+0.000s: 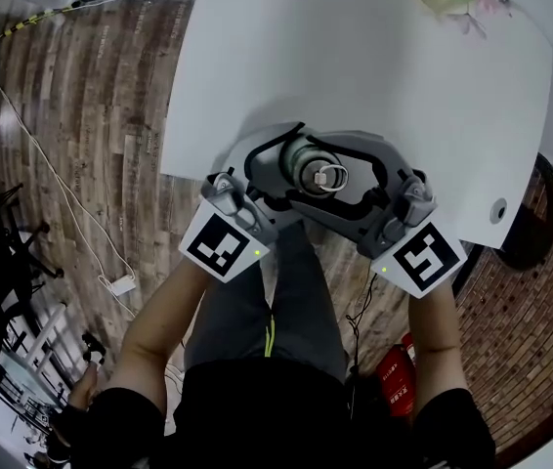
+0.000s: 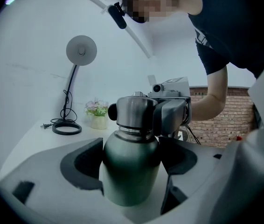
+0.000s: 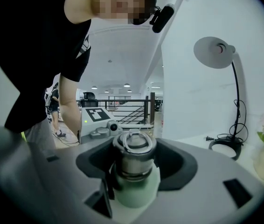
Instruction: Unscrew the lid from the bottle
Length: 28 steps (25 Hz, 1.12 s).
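Note:
A dark metal bottle (image 1: pixel 301 164) stands upright at the front edge of the white table (image 1: pixel 404 86). Its steel lid (image 1: pixel 327 176) has a ring on top. My left gripper (image 1: pixel 286 174) comes in from the left, and its dark pads (image 2: pixel 83 164) press on the bottle's body (image 2: pixel 131 167). My right gripper (image 1: pixel 340 179) reaches in from the right, level with the lid. In the right gripper view the lid (image 3: pixel 133 155) sits in the hollow of the right gripper (image 3: pixel 134 169), clasped on both sides. The left gripper view shows the right gripper's fingers (image 2: pixel 171 115) against the lid (image 2: pixel 134 111).
A desk lamp (image 2: pixel 78 55) with a ring base (image 2: pixel 66 127) and a small flower pot (image 2: pixel 98 115) stand at the table's far side. The person's legs are just below the table edge. A wooden floor with a cable (image 1: pixel 62 193) lies to the left, a red object (image 1: pixel 399 379) on the floor at the right.

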Each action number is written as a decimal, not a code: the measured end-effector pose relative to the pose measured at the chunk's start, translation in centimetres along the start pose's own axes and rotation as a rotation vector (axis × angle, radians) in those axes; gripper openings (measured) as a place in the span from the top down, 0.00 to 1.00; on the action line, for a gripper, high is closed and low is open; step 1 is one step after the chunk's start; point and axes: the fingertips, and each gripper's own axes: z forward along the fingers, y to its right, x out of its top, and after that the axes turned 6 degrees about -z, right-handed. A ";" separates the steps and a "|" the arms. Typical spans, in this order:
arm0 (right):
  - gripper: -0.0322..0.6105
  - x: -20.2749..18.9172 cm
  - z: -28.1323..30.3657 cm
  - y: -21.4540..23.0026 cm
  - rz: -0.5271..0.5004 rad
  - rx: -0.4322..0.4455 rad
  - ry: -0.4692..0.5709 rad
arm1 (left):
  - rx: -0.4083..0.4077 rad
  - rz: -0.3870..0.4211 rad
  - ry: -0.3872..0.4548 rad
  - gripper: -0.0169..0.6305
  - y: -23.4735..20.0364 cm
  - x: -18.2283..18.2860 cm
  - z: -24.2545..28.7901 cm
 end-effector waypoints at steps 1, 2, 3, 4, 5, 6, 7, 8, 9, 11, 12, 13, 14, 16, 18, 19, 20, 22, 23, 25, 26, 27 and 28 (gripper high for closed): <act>0.53 0.0 -0.1 0.1 0.003 -0.003 0.002 | -0.001 0.002 0.000 0.42 0.0 0.0 0.1; 0.53 0.0 -0.2 0.1 0.005 -0.006 0.004 | -0.001 0.002 0.000 0.42 0.0 0.0 0.1; 0.53 0.1 -0.3 0.2 0.008 -0.010 0.005 | -0.002 0.002 0.000 0.42 -0.1 0.0 0.2; 0.53 0.1 -0.3 0.2 0.011 -0.015 0.004 | -0.002 0.001 0.002 0.42 -0.1 0.0 0.2; 0.53 0.2 -0.4 0.2 0.014 -0.018 0.003 | -0.004 0.000 0.007 0.42 -0.1 0.1 0.2; 0.53 0.4 -0.4 0.2 0.018 -0.022 0.003 | -0.006 -0.002 0.015 0.42 -0.1 0.2 0.1; 0.53 0.7 -0.5 0.3 0.026 -0.027 0.005 | -0.008 -0.007 0.022 0.42 -0.2 0.3 0.1; 0.53 1.0 -0.7 0.3 0.042 -0.037 0.009 | -0.008 -0.016 0.026 0.42 -0.2 0.4 0.0; 0.53 1.2 -0.9 0.4 0.064 -0.051 0.013 | -0.008 -0.028 0.026 0.42 -0.3 0.3 -0.1; 0.53 1.5 -1.6 0.6 0.109 -0.083 0.012 | -0.006 -0.058 0.016 0.42 -0.3 0.1 -0.2; 0.53 1.6 -2.0 0.7 0.130 -0.101 0.007 | -0.005 -0.071 0.009 0.42 -0.3 0.0 -0.1; 0.53 1.7 -2.3 0.8 0.149 -0.121 0.003 | -0.006 -0.080 0.003 0.42 -0.2 -0.1 -0.1; 0.53 1.9 -2.6 1.0 0.170 -0.143 0.002 | -0.006 -0.086 -0.002 0.42 -0.2 -0.1 0.0; 0.53 2.3 -2.9 1.3 0.207 -0.186 0.009 | -0.007 -0.090 -0.013 0.42 -0.2 -0.2 0.0; 0.53 2.9 -3.2 1.4 0.232 -0.220 0.018 | -0.008 -0.084 -0.025 0.42 -0.2 -0.3 0.0; 0.53 3.1 -3.3 1.4 0.243 -0.231 0.023 | -0.010 -0.076 -0.032 0.42 -0.2 -0.4 0.0; 0.53 3.4 -3.4 1.3 0.251 -0.240 0.025 | -0.014 -0.062 -0.043 0.42 -0.2 -0.5 0.0; 0.53 3.8 -3.6 1.0 0.260 -0.247 0.022 | -0.024 -0.030 -0.068 0.42 -0.1 -1.0 -0.2; 0.53 3.9 -3.7 0.9 0.260 -0.247 0.017 | -0.026 -0.024 -0.078 0.42 -0.1 -1.1 -0.2; 0.53 4.2 -3.9 0.6 0.255 -0.250 0.003 | -0.026 -0.022 -0.092 0.42 -0.1 -1.1 -0.3; 0.53 4.3 -4.1 0.6 0.254 -0.254 -0.004 | -0.027 -0.022 -0.093 0.42 0.0 -1.1 -0.3; 0.53 4.4 -4.3 0.6 0.256 -0.260 -0.010 | -0.031 -0.024 -0.088 0.42 0.1 -1.1 -0.3; 0.53 4.4 -4.5 0.7 0.259 -0.269 -0.016 | -0.033 -0.029 -0.078 0.41 0.2 -0.9 -0.4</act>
